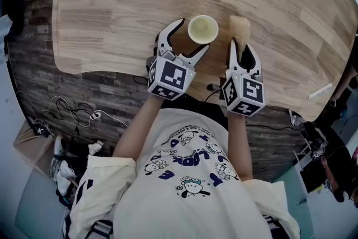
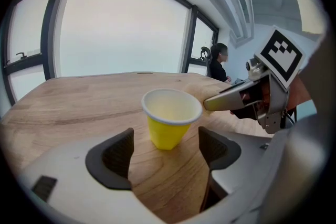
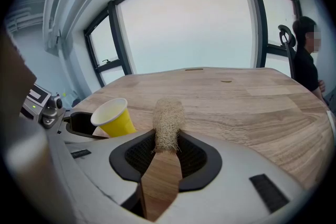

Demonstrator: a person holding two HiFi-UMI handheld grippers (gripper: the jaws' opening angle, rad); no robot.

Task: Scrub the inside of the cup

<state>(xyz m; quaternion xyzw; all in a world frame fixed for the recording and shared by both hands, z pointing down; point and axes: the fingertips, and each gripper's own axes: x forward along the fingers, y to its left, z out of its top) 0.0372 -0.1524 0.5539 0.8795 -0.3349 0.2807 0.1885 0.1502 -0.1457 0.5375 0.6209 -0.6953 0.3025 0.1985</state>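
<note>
- The yellow cup (image 2: pixel 169 120) stands upright and open-mouthed on the wooden table (image 1: pixel 112 3), close to its near edge and just left of the scrubber
- The left gripper (image 2: pixel 164 153) is spread wide, one pad on each side of the cup, and neither pad touches the cup wall, so the cup stands free
- The right gripper (image 3: pixel 168 157) is clamped narrowly on a loofah scrubber (image 3: pixel 168 120), whose fibrous end sticks out past the jaws toward the far side, beside the cup and not in it
- Judged from this, the scrubbing itself is not in hand: the scrubber is outside the cup and nothing steadies the cup
- The next move likely calls for the left jaws to close gently on the light paper wall without crushing it, then for the loofah to swing left and tip down into the mouth
- The tabletop is pale plank wood, bare apart from a small white strip at the near right
- The room has a large bright window (image 3: pixel 184 29) on the far side, a seated person (image 3: pixel 304 55) at the far right, and loose cables (image 1: pixel 67 109) on the floor at the near left
</note>
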